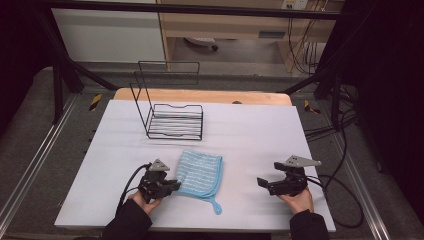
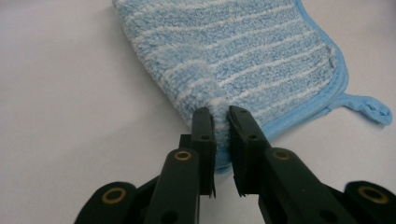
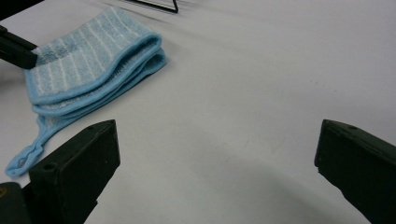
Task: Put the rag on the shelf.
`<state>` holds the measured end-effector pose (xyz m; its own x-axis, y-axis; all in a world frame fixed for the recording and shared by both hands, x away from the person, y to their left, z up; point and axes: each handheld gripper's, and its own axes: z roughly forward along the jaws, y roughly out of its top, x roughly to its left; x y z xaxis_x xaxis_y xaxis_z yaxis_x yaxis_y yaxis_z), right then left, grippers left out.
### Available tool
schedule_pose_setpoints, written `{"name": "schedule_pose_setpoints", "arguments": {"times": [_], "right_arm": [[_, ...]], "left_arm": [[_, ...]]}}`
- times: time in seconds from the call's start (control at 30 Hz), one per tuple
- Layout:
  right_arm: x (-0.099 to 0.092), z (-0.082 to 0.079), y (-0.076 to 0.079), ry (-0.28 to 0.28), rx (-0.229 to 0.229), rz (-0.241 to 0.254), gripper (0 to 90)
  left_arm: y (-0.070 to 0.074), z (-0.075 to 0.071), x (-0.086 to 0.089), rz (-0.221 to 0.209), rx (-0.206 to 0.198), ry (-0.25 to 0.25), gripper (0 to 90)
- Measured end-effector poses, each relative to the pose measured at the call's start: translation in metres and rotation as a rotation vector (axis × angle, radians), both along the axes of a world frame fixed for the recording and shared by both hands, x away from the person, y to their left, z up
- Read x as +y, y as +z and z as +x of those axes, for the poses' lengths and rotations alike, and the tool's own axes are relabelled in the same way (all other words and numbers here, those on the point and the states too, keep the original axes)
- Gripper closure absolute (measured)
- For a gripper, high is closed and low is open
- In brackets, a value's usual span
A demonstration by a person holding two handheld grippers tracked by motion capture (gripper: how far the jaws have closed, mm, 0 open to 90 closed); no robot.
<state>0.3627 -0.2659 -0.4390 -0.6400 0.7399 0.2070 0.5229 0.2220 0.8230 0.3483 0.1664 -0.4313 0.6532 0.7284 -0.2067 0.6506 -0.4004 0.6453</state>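
One folded blue cloth (image 1: 200,172), one black wire rack (image 1: 175,120), two hand-held grippers.

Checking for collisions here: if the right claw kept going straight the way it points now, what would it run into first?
Probably nothing close: the right claw stands open over bare table. The folded blue cloth lies ahead and to one side, so it might just pass.

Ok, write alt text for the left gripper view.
Two black tongs pinch the near edge of a folded blue cloth with white stripes, bunching it slightly between them. The cloth lies on a white table, and its blue hanging loop trails off at the right.
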Motion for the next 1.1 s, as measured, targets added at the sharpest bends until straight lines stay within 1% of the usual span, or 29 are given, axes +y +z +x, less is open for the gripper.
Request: {"name": "schedule_pose_setpoints", "arguments": {"times": [0.13,0.43,0.6,0.7,0.77,0.8,0.83,0.87,0.9,0.93,1.03,1.1], "right_arm": [[0.0,0.0,0.0,0.001,-0.001,-0.002,0.7],[0.0,0.0,0.0,0.002,-0.001,-0.002,0.8],[0.0,0.001,-0.001,0.005,-0.002,-0.004,0.7],[0.0,0.001,-0.001,0.004,0.0,-0.003,0.7],[0.001,0.001,0.0,0.003,0.002,0.0,0.8],[0.0,0.0,0.0,0.003,0.001,0.0,0.7],[0.0,0.0,0.0,0.003,0.0,0.002,0.8],[0.0,0.0,0.0,0.002,0.0,0.002,0.8],[0.0,0.0,0.0,0.002,0.0,0.002,0.8],[0.0,0.0,0.0,0.004,-0.002,0.001,0.8],[0.0,0.0,0.0,0.006,-0.001,0.004,0.8],[0.0,0.0,0.0,0.007,-0.001,0.003,0.7]], "left_arm": [[0.0,-0.007,0.005,0.002,-0.001,0.008,80.2],[-0.002,-0.019,0.004,0.002,-0.014,0.011,78.8],[-0.004,-0.019,0.007,-0.009,-0.009,0.019,76.7],[-0.003,-0.019,0.007,-0.005,-0.024,0.022,74.2],[0.0,-0.019,0.008,0.005,-0.044,0.024,68.8],[0.001,-0.019,0.009,0.009,-0.056,0.025,60.8],[0.003,-0.018,0.011,0.014,-0.077,0.03,57.0],[0.005,-0.017,0.012,0.017,-0.086,0.034,53.4],[0.006,-0.016,0.014,0.018,-0.097,0.039,53.4],[0.008,-0.014,0.016,0.021,-0.108,0.041,46.2],[0.01,-0.009,0.02,0.021,-0.137,0.05,37.5],[0.01,-0.008,0.02,0.02,-0.145,0.054,32.5]]}}
